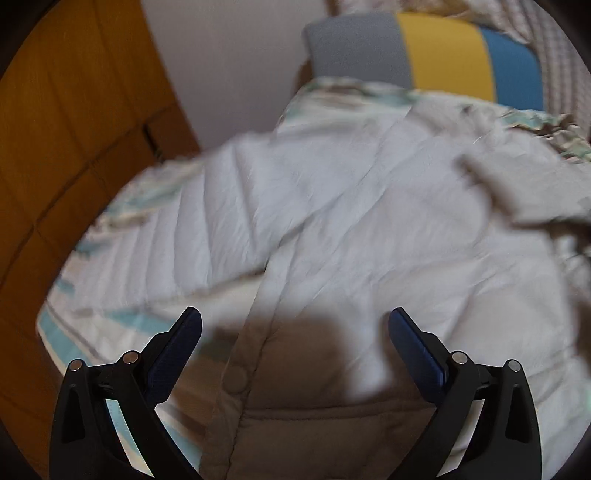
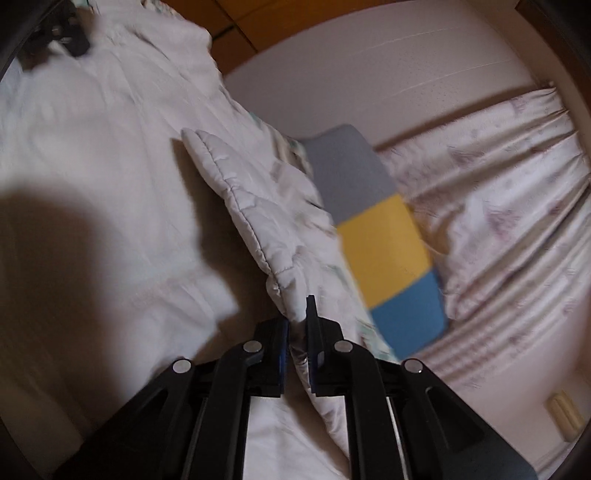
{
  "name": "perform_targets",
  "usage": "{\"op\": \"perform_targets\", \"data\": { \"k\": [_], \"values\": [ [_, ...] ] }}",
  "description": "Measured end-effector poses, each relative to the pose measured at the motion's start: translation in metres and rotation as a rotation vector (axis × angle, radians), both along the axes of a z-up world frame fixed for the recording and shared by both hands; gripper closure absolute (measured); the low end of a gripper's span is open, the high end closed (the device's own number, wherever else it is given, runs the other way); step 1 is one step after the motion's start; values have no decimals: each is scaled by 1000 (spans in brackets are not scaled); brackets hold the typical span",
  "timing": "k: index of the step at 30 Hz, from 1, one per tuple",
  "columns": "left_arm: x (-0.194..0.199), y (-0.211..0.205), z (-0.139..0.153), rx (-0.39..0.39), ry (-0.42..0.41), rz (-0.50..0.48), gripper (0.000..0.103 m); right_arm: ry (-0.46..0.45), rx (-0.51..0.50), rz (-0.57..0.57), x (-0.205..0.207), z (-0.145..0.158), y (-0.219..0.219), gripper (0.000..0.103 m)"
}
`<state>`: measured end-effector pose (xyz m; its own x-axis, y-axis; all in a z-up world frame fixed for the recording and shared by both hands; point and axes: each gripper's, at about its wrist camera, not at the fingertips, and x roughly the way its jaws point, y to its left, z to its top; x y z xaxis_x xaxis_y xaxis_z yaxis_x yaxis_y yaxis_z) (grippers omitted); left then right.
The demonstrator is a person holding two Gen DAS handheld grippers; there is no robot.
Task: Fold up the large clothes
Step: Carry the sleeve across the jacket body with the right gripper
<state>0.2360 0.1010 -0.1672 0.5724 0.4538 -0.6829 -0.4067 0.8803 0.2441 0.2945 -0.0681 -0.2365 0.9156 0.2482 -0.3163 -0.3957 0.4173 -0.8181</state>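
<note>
A large white quilted jacket (image 1: pixel 332 206) lies spread on the bed, its snap-button front strip (image 1: pixel 236 376) running down the middle. My left gripper (image 1: pixel 295 325) hovers open above the jacket's lower part, nothing between its fingers. In the right wrist view my right gripper (image 2: pixel 297 321) is shut on a quilted edge of the jacket (image 2: pixel 258 221), which rises as a lifted flap ahead of the fingers. The rest of the jacket (image 2: pixel 103 147) lies to the left. The other gripper (image 2: pixel 62 33) shows dark at the top left.
A grey, yellow and blue striped cushion (image 1: pixel 443 55) (image 2: pixel 384 236) sits at the bed's head. A patterned bed sheet (image 1: pixel 74 325) lies under the jacket. A wooden wardrobe (image 1: pixel 66 147) stands left. Pale curtains (image 2: pixel 498 206) hang at the right.
</note>
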Motion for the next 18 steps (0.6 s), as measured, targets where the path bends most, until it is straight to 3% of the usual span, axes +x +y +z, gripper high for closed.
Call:
{"op": "perform_targets", "data": {
  "k": [4, 6, 8, 11, 14, 18],
  "values": [
    [11, -24, 38, 11, -106, -60, 3, 50, -41, 106, -14, -11, 16, 91],
    [27, -33, 46, -20, -129, -88, 3, 48, -30, 113, -17, -8, 14, 71],
    [44, -41, 46, -31, -132, -108, 3, -13, 22, 104, -25, 6, 4, 29],
    [76, -56, 31, -60, -111, -146, 3, -25, 109, 119, -34, 30, -16, 28],
    [104, -67, 5, -71, -38, -173, 3, -16, 149, 90, -37, 43, -33, 32],
    [111, -67, -19, -53, 8, -170, 3, 64, 277, 26, -29, 64, -69, 32]
  ]
}}
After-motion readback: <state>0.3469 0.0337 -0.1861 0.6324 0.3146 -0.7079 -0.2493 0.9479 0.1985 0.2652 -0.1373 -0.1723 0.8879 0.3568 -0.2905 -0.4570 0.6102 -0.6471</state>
